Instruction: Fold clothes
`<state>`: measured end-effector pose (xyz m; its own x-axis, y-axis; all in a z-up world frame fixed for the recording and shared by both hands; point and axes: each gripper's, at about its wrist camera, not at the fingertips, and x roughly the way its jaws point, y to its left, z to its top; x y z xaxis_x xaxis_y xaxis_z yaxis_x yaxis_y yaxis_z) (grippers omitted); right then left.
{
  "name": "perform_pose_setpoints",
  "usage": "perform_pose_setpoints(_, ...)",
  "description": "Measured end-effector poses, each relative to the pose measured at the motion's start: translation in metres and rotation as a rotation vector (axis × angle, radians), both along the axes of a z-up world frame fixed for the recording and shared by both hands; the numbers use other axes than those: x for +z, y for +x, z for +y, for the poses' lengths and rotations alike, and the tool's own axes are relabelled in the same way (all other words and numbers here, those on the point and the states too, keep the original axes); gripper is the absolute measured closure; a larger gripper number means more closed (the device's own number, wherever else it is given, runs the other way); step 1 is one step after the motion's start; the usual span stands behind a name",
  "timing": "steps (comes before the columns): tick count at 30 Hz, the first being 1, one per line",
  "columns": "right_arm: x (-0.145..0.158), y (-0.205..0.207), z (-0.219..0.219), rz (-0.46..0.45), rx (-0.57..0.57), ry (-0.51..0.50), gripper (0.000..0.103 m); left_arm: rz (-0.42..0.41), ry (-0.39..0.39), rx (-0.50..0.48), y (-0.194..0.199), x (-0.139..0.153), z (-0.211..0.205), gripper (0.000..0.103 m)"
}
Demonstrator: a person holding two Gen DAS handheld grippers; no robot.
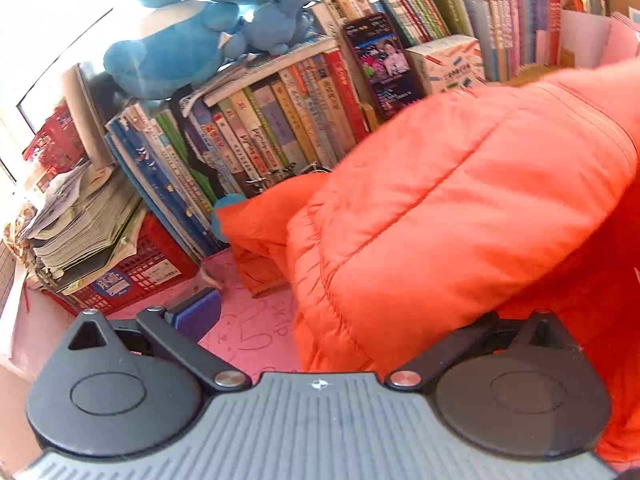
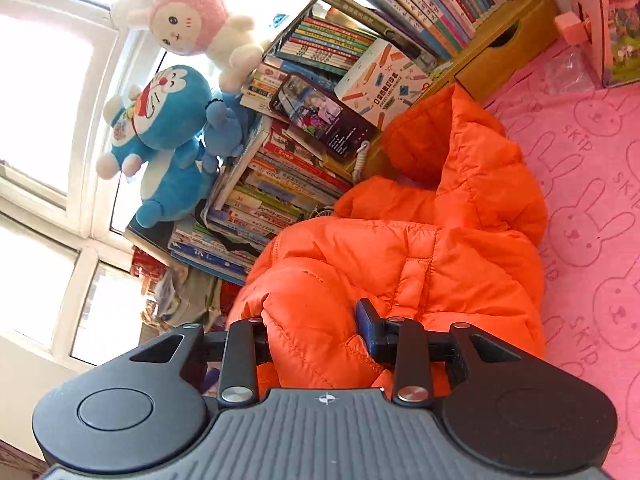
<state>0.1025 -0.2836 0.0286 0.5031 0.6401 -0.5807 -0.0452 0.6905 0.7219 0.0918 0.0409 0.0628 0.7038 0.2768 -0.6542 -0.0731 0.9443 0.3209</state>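
Left wrist view first: my left gripper (image 1: 352, 312) had its jaws wide apart. One blue pad (image 1: 200, 312) showed at eight o'clock, bare over the pink desk (image 1: 256, 320); the other was hidden behind the orange puffer jacket (image 1: 460, 208), so nothing was pinched there. The jacket filled the frame from centre out to three o'clock, bulging up off the desk. Behind it, from ten to one o'clock, stood rows of books (image 1: 272, 128), with a blue plush toy (image 1: 176, 40) on top and a phone (image 1: 380, 64) leaning against them, screen lit. A red crate (image 1: 140, 272) sat at nine o'clock; its label was too blurred to read.

Right wrist view next: my right gripper (image 2: 316, 332) had its jaws clamped on a thick fold of the jacket (image 2: 400, 248), the padding bunched between the pads at six o'clock. The rest trailed toward twelve o'clock, hood (image 2: 452, 148) uppermost, lying on the pink desk cover (image 2: 592, 184). That cover repeated a rabbit print with the word "SKIP". The boxes and spines carried writing I could not make out.

I judged two risks. The slick, puffy fabric could have slid out of my right jaws, since only one fold was caught. And with the jacket so close to the stacks, a wide swing could have dragged the phone (image 2: 320, 116) or the plush toy (image 2: 160, 136) down.
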Motion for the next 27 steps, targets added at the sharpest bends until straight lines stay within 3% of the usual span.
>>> perform_pose_setpoints(4, -0.004, -0.032, 0.022, -0.088, 0.149, -0.352, 0.065, -0.042, -0.025, 0.048, -0.005, 0.026, 0.031, 0.000)
perform_pose_setpoints(8, -0.027, -0.073, 0.065, -0.259, 0.340, -0.794, 0.045, 0.017, 0.056, 0.102, -0.015, 0.007, 0.043, 0.000)
perform_pose_setpoints(10, -0.045, -0.085, 0.078, -0.276, 0.401, -0.900, 0.043, 0.068, 0.096, 0.138, -0.020, -0.008, 0.049, 0.000)
perform_pose_setpoints(15, -0.079, -0.099, 0.071, -0.153, 0.396, -0.861, 0.041, 0.139, 0.090, 0.180, -0.039, -0.024, 0.064, 0.000)
perform_pose_setpoints(18, -0.087, -0.112, 0.069, -0.135, 0.421, -0.861, 0.036, 0.162, 0.101, 0.200, -0.049, -0.023, 0.068, 0.000)
perform_pose_setpoints(20, -0.088, -0.114, 0.058, -0.094, 0.376, -0.844, 0.036, 0.177, 0.069, 0.221, -0.061, -0.020, 0.082, 0.000)
perform_pose_setpoints(22, -0.086, -0.108, 0.036, -0.026, 0.282, -0.790, 0.037, 0.201, 0.045, 0.257, -0.074, -0.021, 0.099, 0.000)
perform_pose_setpoints(24, -0.083, -0.093, 0.001, 0.078, 0.116, -0.764, 0.040, 0.253, 0.044, 0.319, -0.085, -0.029, 0.118, 0.000)
perform_pose_setpoints(27, -0.080, -0.087, -0.041, 0.146, -0.006, -0.723, 0.042, 0.337, 0.007, 0.342, -0.099, -0.043, 0.131, 0.000)
